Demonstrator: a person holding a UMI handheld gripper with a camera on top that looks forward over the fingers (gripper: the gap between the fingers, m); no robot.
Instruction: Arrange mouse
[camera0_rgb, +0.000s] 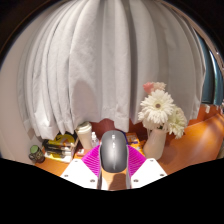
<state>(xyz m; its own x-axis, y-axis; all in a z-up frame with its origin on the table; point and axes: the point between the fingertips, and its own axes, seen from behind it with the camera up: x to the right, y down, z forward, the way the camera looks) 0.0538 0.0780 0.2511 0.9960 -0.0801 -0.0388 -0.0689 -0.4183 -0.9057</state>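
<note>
A grey computer mouse (114, 152) sits between my two fingers, its long body pointing away from me. The magenta pads (94, 160) press against both of its sides, so my gripper (113, 163) is shut on the mouse and holds it up above the wooden table (190, 148). The mouse's rear end is hidden low between the fingers.
White curtains (100, 70) hang across the back. A white vase (154, 143) with white and pink flowers (157, 106) stands just right of the mouse. A stack of books (60, 147), small bottles (85, 134) and a dark jar (36, 154) stand to the left.
</note>
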